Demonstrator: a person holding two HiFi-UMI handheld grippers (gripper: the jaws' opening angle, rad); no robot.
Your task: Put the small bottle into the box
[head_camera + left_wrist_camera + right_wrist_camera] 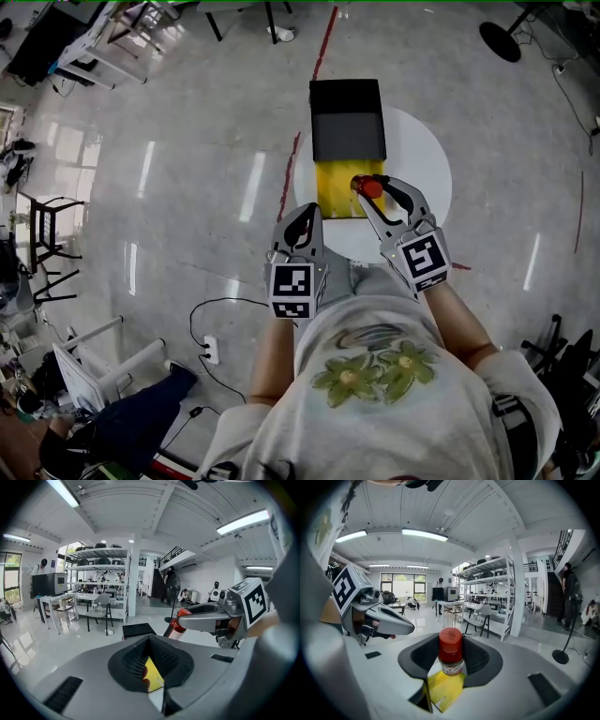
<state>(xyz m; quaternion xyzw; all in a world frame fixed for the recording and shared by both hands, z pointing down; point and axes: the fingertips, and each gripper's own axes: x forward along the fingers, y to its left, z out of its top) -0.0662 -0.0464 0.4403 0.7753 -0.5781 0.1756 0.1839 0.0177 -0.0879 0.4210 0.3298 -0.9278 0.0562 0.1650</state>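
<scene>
Head view steeply downward overhead; gripper views close along jaws, all sharing box.

small bottle with a glossy red plastic cap; matt black box; smooth white round counter; polished, reflective pale floor.

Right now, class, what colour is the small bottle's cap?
Red; the small bottle's cap shows best in the right gripper view.
</scene>
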